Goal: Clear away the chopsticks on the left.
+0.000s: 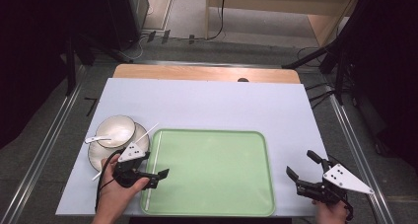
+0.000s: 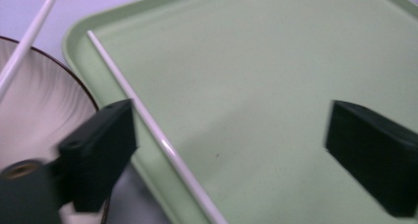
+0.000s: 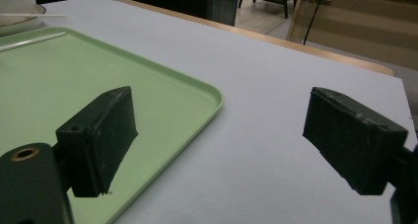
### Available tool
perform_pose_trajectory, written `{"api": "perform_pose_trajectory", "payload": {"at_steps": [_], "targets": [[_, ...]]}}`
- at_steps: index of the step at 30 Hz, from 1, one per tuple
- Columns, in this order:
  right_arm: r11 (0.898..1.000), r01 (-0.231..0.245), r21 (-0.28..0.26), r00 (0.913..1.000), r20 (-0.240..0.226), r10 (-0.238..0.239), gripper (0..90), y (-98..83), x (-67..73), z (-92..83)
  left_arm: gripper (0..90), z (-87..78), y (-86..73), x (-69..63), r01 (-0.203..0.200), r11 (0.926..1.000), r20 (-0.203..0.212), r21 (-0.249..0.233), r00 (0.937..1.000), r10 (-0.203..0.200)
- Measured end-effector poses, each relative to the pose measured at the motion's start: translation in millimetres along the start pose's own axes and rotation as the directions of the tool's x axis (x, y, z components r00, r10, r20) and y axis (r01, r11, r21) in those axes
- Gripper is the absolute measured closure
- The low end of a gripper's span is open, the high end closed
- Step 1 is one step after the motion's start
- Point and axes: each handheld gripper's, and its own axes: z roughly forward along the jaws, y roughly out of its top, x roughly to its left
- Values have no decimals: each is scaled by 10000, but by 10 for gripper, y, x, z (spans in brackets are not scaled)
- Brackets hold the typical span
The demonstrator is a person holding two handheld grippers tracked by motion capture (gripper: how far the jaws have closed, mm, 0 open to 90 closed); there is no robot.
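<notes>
one chopstick (image 1: 101, 171) end hidden under left tongs (image 1: 156, 176).

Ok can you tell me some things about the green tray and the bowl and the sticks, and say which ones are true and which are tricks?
1. One white chopstick lies inside the green tray along its left edge. True.
2. The bowl sits in the middle of the tray. False: it sits on a plate left of the tray.
3. The left gripper is open. True.
4. The right gripper is squeezing a spoon. False: it is open and holds nothing; the white spoon rests by the bowl.
5. A second chopstick lies across the plate. True.
</notes>
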Motion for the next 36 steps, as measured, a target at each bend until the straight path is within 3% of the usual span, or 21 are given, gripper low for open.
{"api": "perform_pose_trajectory", "payload": {"at_steps": [2,4,11,17,20,23,26,28,30,32,34,36], "targets": [[10000,5,-27,10000,-1,-5,128,0,-5,-5,0,-74,-15,19,99,9999,-282,-118,9996,-102],[10000,-14,-28,10000,39,14,128,0,-8,-10,0,-157,-36,54,193,9994,-189,-293,9996,-198],[10000,1,-37,10000,42,-1,128,3,-7,-9,2,-390,-146,230,498,9976,-539,-472,9972,-524],[10000,26,-40,10000,43,-26,128,3,-7,-5,65,-543,-252,428,908,9950,-1078,-411,9896,-947],[10000,17,-16,10000,33,-17,128,2,-4,-3,139,-590,-283,504,1081,9932,-1662,-440,9795,-1140],[10000,17,-6,10000,24,-17,128,3,0,2,217,-593,-292,554,1315,9905,-1937,-398,9715,-1367],[10000,14,4,10000,13,-14,128,4,5,7,327,-541,-289,577,1391,9902,-2362,-83,9620,-1371],[10000,38,9,10000,10,-38,128,5,7,7,439,-502,-282,596,1501,9886,-2748,145,9512,-1404],[10000,16,14,10000,19,-16,128,4,8,6,468,-467,-275,612,1558,9874,-2891,284,9469,-1411],[10000,22,3,10000,2,-22,128,3,6,8,516,-430,-266,620,1612,9859,-3161,449,9385,-1390],[10000,15,0,10000,6,-15,128,2,5,9,550,-398,-258,625,1600,9854,-3194,584,9382,-1334],[10000,29,10,10000,-9,-29,128,2,6,10,579,-364,-245,623,1578,9843,-3353,786,9340,-1230]]}}
